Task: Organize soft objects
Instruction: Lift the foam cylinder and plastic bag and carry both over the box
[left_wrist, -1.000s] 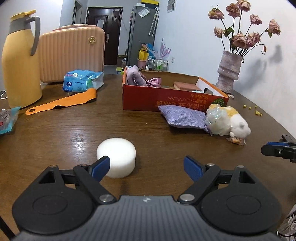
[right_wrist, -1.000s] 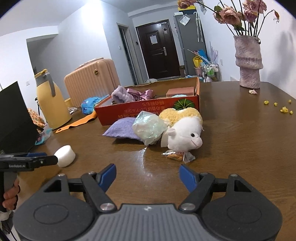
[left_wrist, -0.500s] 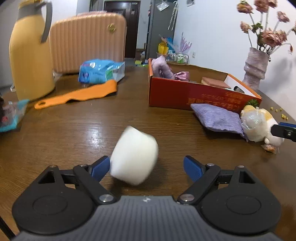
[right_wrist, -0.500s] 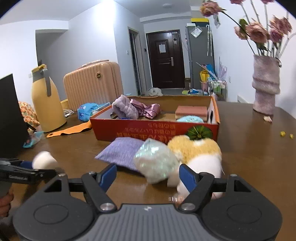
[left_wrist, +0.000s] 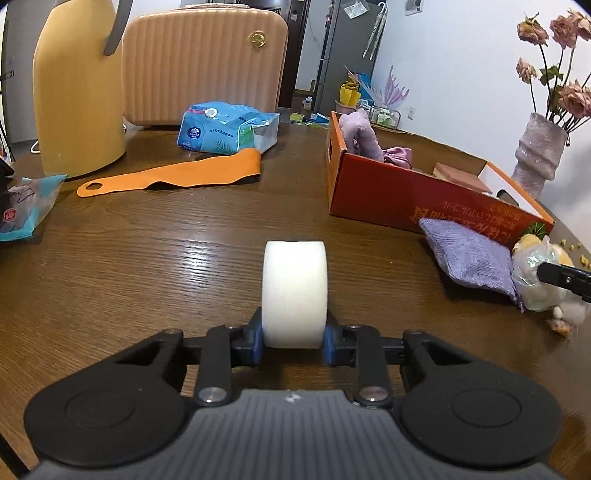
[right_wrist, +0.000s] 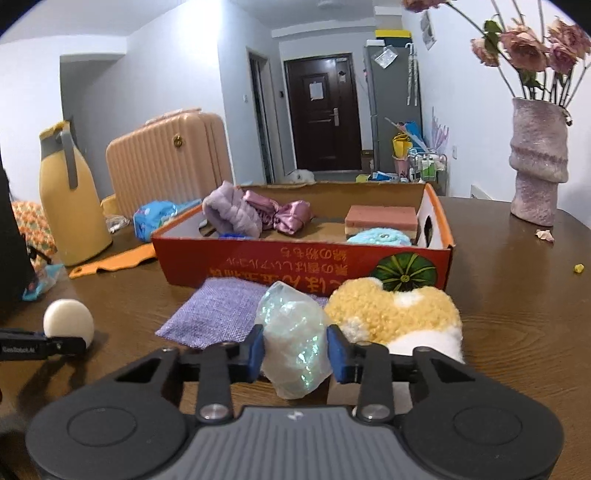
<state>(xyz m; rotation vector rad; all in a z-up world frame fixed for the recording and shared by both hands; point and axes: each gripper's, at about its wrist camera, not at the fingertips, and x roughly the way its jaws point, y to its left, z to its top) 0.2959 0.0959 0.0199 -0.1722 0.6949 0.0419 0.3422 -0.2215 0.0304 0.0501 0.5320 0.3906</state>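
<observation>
My left gripper (left_wrist: 294, 338) is shut on a white foam cylinder (left_wrist: 294, 291), held on its side above the wooden table; the cylinder also shows in the right wrist view (right_wrist: 68, 322). My right gripper (right_wrist: 295, 354) is shut on a shiny translucent bag (right_wrist: 293, 338) that lies beside a yellow and white plush toy (right_wrist: 397, 317). A purple cloth pad (right_wrist: 218, 314) lies in front of the red cardboard box (right_wrist: 295, 264). The box holds a purple plush, a pink satin piece, a pink sponge and a blue fluffy item.
On the table stand a yellow thermos jug (left_wrist: 77, 96), a peach suitcase (left_wrist: 203, 66), a blue tissue pack (left_wrist: 225, 127), an orange strip (left_wrist: 173, 175) and a vase of dried flowers (right_wrist: 537, 162). A blue packet (left_wrist: 26, 206) lies at the left edge.
My left gripper has closed on the white foam cylinder and lifted it. My right gripper has moved forward to the shiny bag and closed on it.
</observation>
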